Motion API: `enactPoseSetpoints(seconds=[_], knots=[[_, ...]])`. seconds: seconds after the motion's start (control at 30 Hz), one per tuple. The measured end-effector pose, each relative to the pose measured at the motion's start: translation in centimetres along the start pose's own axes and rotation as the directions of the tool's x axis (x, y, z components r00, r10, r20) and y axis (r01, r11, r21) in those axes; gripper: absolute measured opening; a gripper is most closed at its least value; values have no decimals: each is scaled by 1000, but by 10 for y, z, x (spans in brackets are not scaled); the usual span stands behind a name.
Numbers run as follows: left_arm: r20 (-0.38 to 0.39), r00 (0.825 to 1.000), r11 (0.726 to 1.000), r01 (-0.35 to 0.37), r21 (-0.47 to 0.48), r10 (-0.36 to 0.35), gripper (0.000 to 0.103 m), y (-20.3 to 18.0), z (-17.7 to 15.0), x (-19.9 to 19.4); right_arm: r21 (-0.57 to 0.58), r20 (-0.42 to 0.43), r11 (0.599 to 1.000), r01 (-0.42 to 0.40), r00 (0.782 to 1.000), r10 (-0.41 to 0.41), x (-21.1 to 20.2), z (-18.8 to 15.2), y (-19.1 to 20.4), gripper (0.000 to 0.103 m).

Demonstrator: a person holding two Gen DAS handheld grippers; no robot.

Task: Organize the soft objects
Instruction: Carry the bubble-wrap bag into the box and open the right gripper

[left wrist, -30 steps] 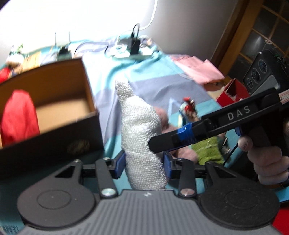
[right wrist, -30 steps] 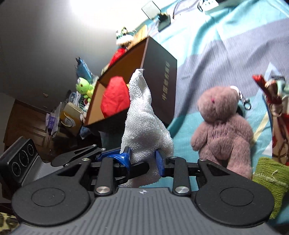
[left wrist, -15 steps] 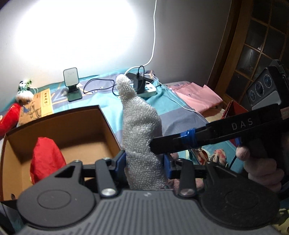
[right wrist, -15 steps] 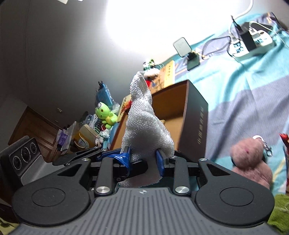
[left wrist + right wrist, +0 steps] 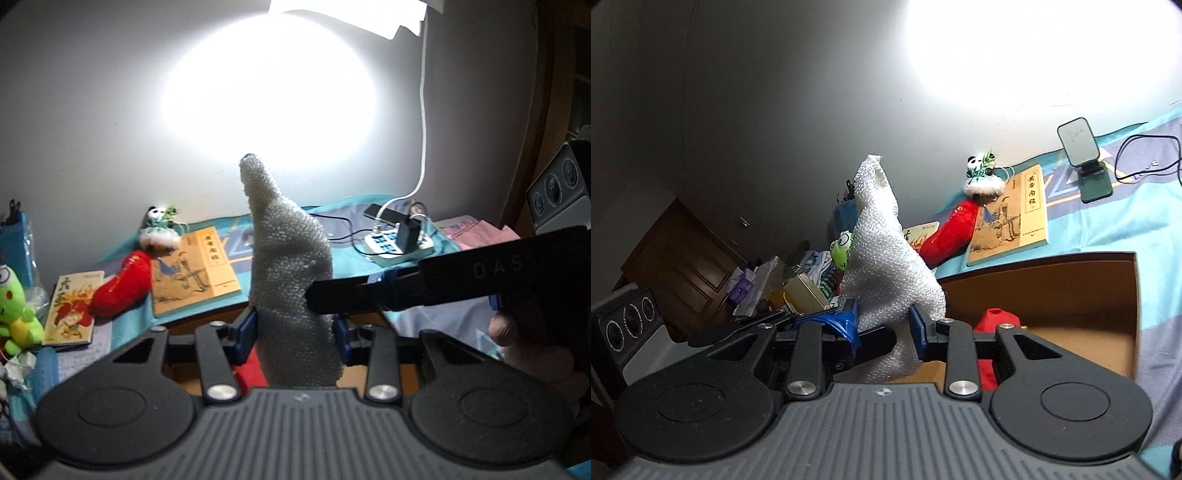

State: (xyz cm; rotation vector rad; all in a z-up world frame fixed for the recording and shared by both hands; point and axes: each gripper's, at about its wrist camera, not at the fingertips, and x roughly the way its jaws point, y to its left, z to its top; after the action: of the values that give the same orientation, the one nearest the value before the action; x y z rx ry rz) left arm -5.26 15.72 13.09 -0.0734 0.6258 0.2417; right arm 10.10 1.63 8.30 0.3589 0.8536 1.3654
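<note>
A white bubble-wrap bundle (image 5: 291,280) stands up between the fingers of my left gripper (image 5: 293,328), which is shut on it. My right gripper (image 5: 882,325) is shut on the same bundle (image 5: 886,258) from the other side; its finger shows in the left wrist view (image 5: 369,295). Both hold it above the open brown cardboard box (image 5: 1071,291). A red soft object (image 5: 997,321) lies inside the box, partly hidden by my fingers.
Behind the box on the teal bedspread lie a red plush with a panda head (image 5: 122,288), two books (image 5: 195,269), a phone stand (image 5: 1082,155) and a power strip with cables (image 5: 399,243). A green frog toy (image 5: 14,306) sits in clutter at left.
Both grippers have lifted the bubble-wrap bundle off the bed and carried it left to above the box. The brown teddy and green cloth have left view.
</note>
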Motion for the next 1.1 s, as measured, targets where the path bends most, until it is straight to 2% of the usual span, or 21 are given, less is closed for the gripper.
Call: enactPoseSetpoints(seconds=[0.17,0.3,0.5,0.63,0.73,0.8,0.97,1.1], knots=[[-115,991,997,-66,-31,62,38,49,-24,48,2,-93,998,67,993,-67,69,-8,-6,14],[-245,967,996,-82,-48,68,38,68,-59,90,-16,-209,988,153,966,-153,115,-33,-21,15],[-351,934,995,-94,-44,73,38,82,-92,118,35,-322,975,219,926,-196,151,-54,-38,15],[-396,915,993,-107,-53,78,49,91,-101,134,40,-362,966,256,905,-225,164,-59,-41,15],[-391,915,993,-116,-26,96,52,89,-103,134,47,-374,961,271,897,-234,168,-61,-45,15],[-392,915,992,-120,-33,98,53,90,-100,132,51,-372,963,266,900,-229,166,-58,-45,15],[-264,956,990,-137,-21,127,54,79,-73,84,30,-265,982,187,949,-172,130,-39,-22,14],[-139,987,996,-85,-8,83,60,58,-56,30,-27,-149,993,113,982,-115,83,-31,0,14]])
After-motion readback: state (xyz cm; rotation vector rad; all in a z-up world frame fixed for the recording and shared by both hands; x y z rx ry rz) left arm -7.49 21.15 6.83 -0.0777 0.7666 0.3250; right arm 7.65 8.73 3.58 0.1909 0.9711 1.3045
